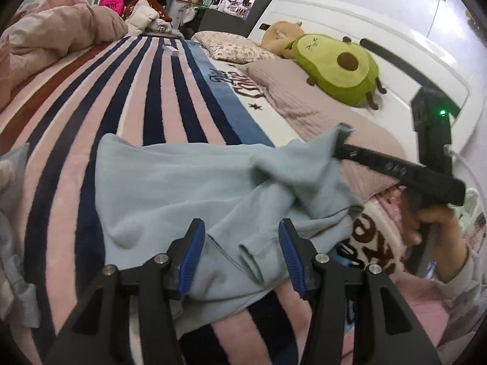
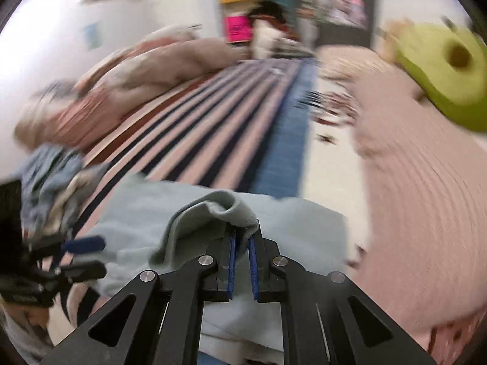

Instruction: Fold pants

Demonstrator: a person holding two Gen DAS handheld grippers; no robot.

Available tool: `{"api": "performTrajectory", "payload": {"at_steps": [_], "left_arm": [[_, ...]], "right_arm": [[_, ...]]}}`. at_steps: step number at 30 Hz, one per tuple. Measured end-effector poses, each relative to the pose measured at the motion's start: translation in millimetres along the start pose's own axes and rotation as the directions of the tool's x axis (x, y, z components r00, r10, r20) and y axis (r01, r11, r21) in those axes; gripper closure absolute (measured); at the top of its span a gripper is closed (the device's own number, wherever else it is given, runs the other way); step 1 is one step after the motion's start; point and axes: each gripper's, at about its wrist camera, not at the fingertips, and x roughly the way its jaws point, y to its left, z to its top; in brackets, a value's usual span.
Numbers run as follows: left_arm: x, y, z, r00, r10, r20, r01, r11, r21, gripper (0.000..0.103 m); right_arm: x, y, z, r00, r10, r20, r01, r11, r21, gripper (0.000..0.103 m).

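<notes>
Light blue pants (image 1: pixel 188 188) lie crumpled on a striped blanket on the bed. My left gripper (image 1: pixel 242 237) is open just above the near edge of the pants, with cloth lying between its blue pads but not pinched. My right gripper (image 2: pixel 242 237) is shut on a bunched fold of the pants (image 2: pixel 213 210) and lifts it. In the left wrist view the right gripper (image 1: pixel 344 140) holds that raised corner at the right. In the right wrist view the left gripper (image 2: pixel 82 255) shows at the lower left, open. The right wrist view is blurred.
A striped pink and navy blanket (image 1: pixel 137 97) covers the bed. A pink duvet (image 1: pixel 51 36) is heaped at far left. An avocado plush (image 1: pixel 338 67) and pillows (image 1: pixel 237 48) lie by the white headboard (image 1: pixel 350 15). A pile of other clothes (image 2: pixel 51 182) lies left of the pants.
</notes>
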Motion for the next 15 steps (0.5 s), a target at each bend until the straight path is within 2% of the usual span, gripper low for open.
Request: {"api": "performTrajectory", "payload": {"at_steps": [5,10,15], "left_arm": [[12,-2,3,0.999,0.036,-0.032,-0.035,0.999,0.036,0.058],[21,-2,11,0.994,0.088,-0.064,-0.082,0.993,0.089,0.070],[32,-18,4,0.983,0.133,-0.128,-0.095,0.959,0.266,0.073]], "right_arm": [[-12,-21,-3,0.996,-0.092,0.017,0.092,0.996,0.002,0.100],[-12,-14,-2,0.998,-0.064,0.017,0.065,0.998,-0.021,0.100],[-11,-12,-1,0.999,-0.036,0.009,0.036,0.999,-0.014,0.100]]}}
